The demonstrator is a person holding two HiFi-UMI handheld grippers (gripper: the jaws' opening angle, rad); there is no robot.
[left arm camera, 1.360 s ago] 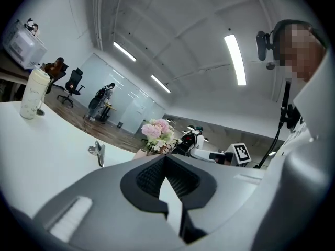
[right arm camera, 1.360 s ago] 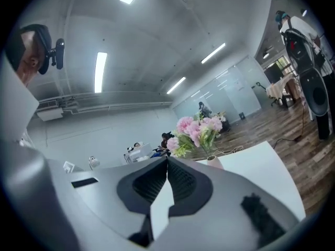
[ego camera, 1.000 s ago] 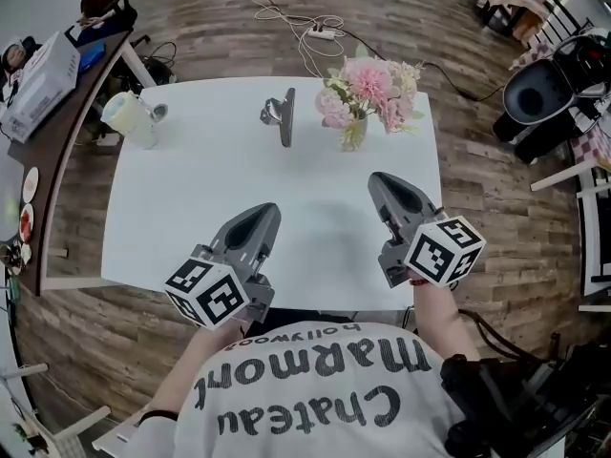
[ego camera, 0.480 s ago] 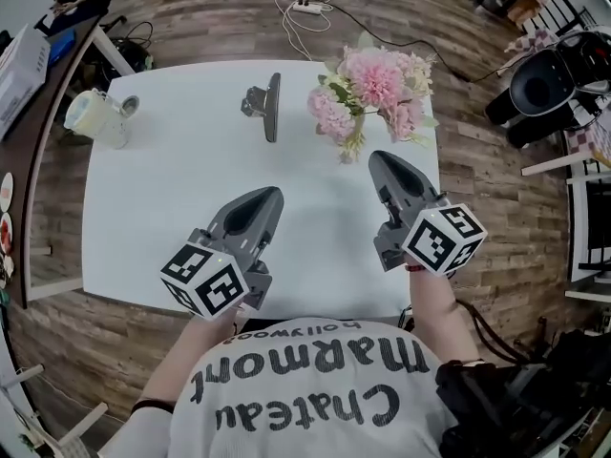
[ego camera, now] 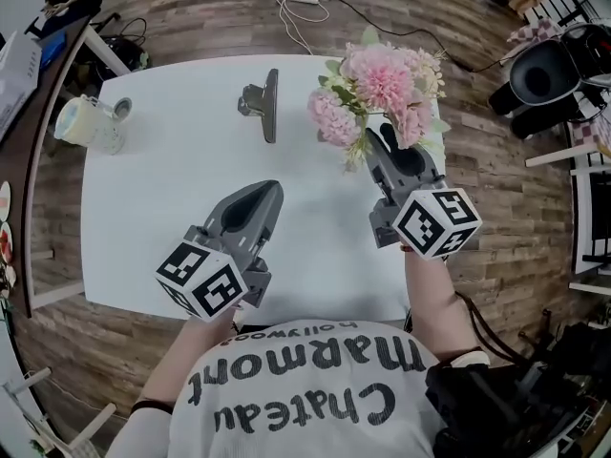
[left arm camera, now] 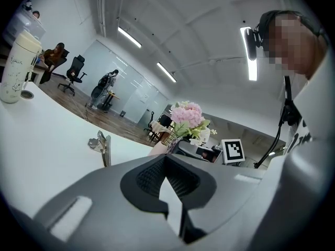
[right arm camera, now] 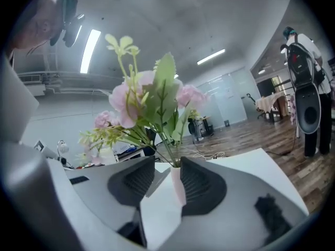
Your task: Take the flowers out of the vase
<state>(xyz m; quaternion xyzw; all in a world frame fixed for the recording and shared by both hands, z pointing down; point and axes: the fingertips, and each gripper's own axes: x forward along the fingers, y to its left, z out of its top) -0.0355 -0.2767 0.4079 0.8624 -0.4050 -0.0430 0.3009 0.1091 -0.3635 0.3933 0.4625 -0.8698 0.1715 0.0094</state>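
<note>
Right gripper [right arm camera: 175,163] has reached the vase [right arm camera: 177,187], fingers just opened around it.
Flowers [ego camera: 382,79] stand in it on the counter [ego camera: 162,198]; a careless pull could topple it. Left gripper [left arm camera: 166,158] fingers: pressed together.

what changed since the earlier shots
The right claw moved forward to the flowers and its jaws have just been opening; the vase now shows between them, not gripped. The left claw stayed shut and empty; the flowers are still in the vase.
</note>
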